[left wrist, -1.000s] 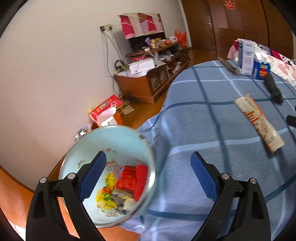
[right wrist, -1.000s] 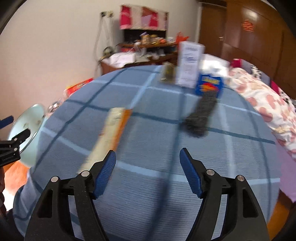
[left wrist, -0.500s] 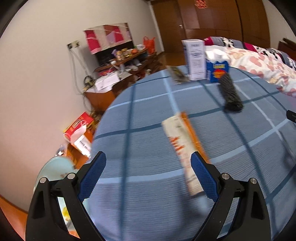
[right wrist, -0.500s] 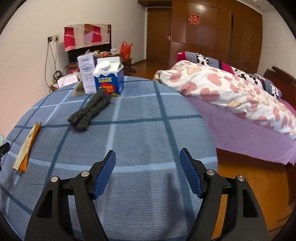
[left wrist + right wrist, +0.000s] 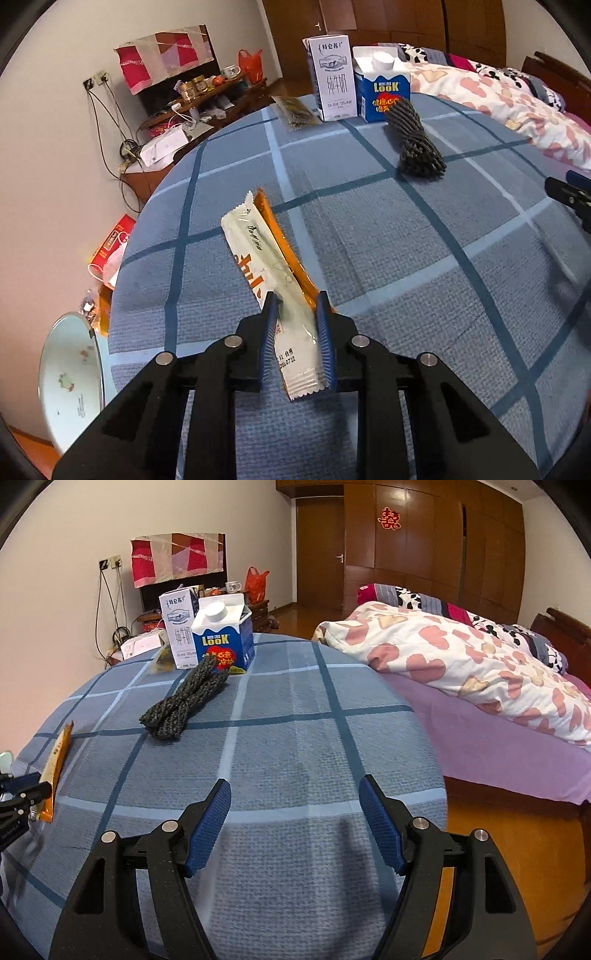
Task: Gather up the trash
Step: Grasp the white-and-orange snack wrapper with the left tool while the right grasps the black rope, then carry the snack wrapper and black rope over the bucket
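Between the blue pads of the left claw (image 5: pixel 297 341) lies the near end of a long white-and-orange plastic snack wrapper (image 5: pixel 271 275), flat on the round surface covered in blue checked cloth (image 5: pixel 406 258). Its jaws have just been closing and now press the wrapper's edges. Farther along the cloth sits a dark grey knitted bundle (image 5: pixel 415 142), and behind it stand a blue gable-top carton with a white cap (image 5: pixel 382 90) and a tall white milk carton (image 5: pixel 332 79), side by side. The right claw (image 5: pixel 293 829) hovers over bare cloth, jaws spread wide and empty. Below the surface's left edge stands a pale blue bin (image 5: pixel 70 376).
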A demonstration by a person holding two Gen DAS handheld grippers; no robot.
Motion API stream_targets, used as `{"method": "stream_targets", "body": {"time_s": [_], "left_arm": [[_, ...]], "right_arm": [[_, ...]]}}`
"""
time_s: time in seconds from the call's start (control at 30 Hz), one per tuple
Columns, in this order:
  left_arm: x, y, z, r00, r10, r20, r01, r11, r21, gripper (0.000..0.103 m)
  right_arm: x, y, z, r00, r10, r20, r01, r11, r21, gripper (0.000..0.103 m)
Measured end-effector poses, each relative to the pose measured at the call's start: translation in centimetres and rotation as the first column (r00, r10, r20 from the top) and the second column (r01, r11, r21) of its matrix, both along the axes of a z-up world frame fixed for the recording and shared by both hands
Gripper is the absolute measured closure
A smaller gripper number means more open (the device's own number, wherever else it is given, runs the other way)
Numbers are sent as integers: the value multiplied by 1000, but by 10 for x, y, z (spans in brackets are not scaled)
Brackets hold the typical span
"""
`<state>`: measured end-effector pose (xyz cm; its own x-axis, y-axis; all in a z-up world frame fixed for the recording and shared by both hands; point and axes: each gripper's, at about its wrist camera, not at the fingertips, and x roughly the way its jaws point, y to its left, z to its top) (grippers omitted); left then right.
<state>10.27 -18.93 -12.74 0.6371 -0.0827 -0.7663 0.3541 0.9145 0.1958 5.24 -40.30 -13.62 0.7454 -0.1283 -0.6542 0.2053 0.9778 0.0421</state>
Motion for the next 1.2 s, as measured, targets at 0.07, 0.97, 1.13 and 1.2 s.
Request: {"method": "stream_targets", "body": {"time_s": [0.07, 0.97, 1.13, 1.2], "left_arm": [[1, 2, 2, 1000, -12, 1, 12, 1000, -6, 91], [16, 101, 37, 978, 149, 145, -148, 989, -20, 95], [8, 117, 44, 972, 167, 166, -167, 986, -15, 95], [3, 124, 46, 969, 180, 171, -180, 984, -16, 95]], "right_arm": [[4, 2, 6, 1000, 2, 11, -2, 1000, 8, 32], [134, 94, 4, 975, 179, -133, -160, 976, 146, 90], [110, 122, 18, 967, 245, -63, -236, 964, 125, 91], [99, 136, 24, 961, 276, -25, -271, 955, 119, 91]]}}
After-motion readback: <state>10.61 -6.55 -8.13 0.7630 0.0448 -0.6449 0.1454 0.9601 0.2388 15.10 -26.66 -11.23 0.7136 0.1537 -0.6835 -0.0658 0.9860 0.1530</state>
